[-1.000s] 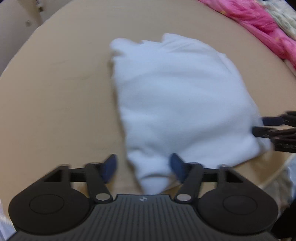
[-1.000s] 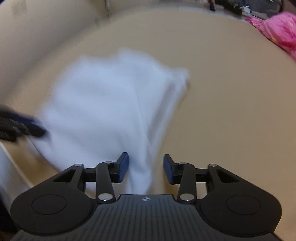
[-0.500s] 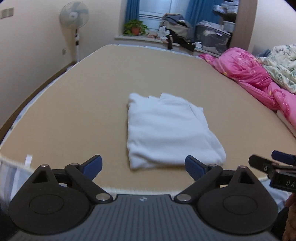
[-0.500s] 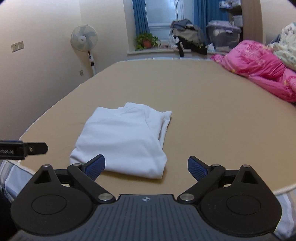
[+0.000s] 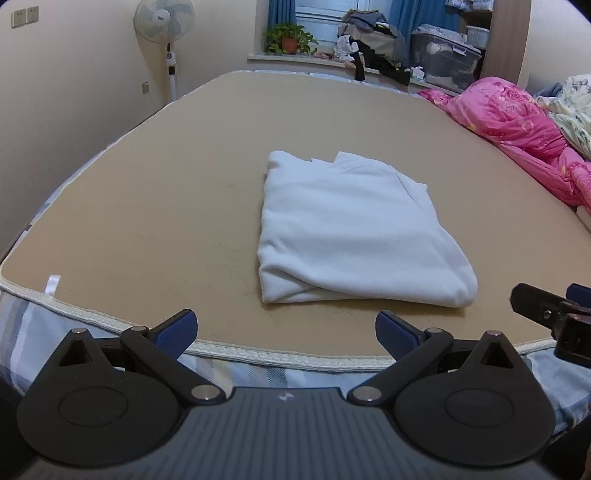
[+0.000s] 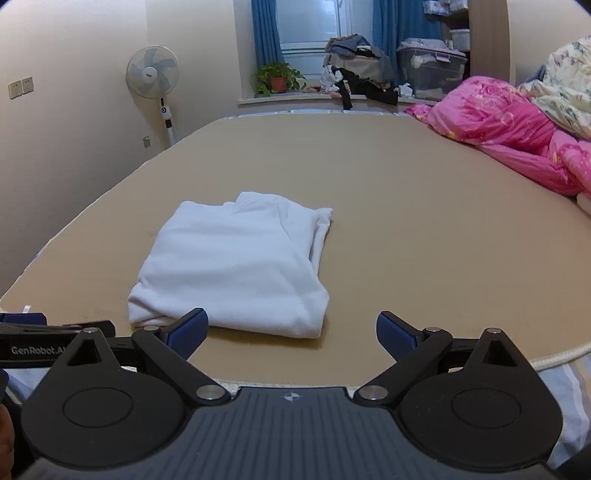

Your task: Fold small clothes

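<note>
A white garment (image 5: 351, 229) lies folded into a neat rectangle on the tan bed surface (image 5: 166, 206); it also shows in the right wrist view (image 6: 236, 262). My left gripper (image 5: 286, 330) is open and empty, held back over the bed's near edge, short of the garment. My right gripper (image 6: 291, 330) is open and empty, also back at the near edge, with the garment ahead and to its left. The right gripper's tip shows at the right edge of the left wrist view (image 5: 546, 306), and the left gripper's body shows at the left edge of the right wrist view (image 6: 44, 339).
A pink quilt (image 5: 517, 129) and a floral blanket (image 6: 565, 88) are heaped along the right side of the bed. A standing fan (image 5: 164, 22) is by the left wall. A windowsill at the far end holds a potted plant (image 6: 277, 79), piled clothes and a storage box.
Both grippers have let go of the garment, opened wide and pulled back and up to the near edge of the bed. The garment now lies flat and still.
</note>
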The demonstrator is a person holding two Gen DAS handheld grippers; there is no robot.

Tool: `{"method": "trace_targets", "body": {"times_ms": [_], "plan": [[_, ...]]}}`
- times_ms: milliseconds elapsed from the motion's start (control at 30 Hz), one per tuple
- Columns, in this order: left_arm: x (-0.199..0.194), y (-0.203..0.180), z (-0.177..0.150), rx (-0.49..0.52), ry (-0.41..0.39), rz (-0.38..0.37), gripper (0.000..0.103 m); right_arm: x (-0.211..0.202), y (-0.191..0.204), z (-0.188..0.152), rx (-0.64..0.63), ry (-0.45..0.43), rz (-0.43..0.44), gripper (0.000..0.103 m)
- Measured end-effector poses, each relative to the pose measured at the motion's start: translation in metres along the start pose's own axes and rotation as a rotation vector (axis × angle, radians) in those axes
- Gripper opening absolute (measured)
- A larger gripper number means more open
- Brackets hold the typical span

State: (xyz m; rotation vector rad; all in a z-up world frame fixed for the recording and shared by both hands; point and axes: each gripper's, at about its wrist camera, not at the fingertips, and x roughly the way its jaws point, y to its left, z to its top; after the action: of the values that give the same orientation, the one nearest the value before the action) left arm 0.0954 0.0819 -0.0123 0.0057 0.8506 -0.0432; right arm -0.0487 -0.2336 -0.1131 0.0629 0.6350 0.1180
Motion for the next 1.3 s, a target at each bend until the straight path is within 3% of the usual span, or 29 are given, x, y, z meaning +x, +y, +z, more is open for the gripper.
{"method": "trace_targets", "body": {"times_ms": [1300], "plan": [[0.007,-0.002,0.004,0.021,-0.045,-0.023,0.103,0.006,0.017,0.003,-0.062,-0.013,0.041,0.098]]}}
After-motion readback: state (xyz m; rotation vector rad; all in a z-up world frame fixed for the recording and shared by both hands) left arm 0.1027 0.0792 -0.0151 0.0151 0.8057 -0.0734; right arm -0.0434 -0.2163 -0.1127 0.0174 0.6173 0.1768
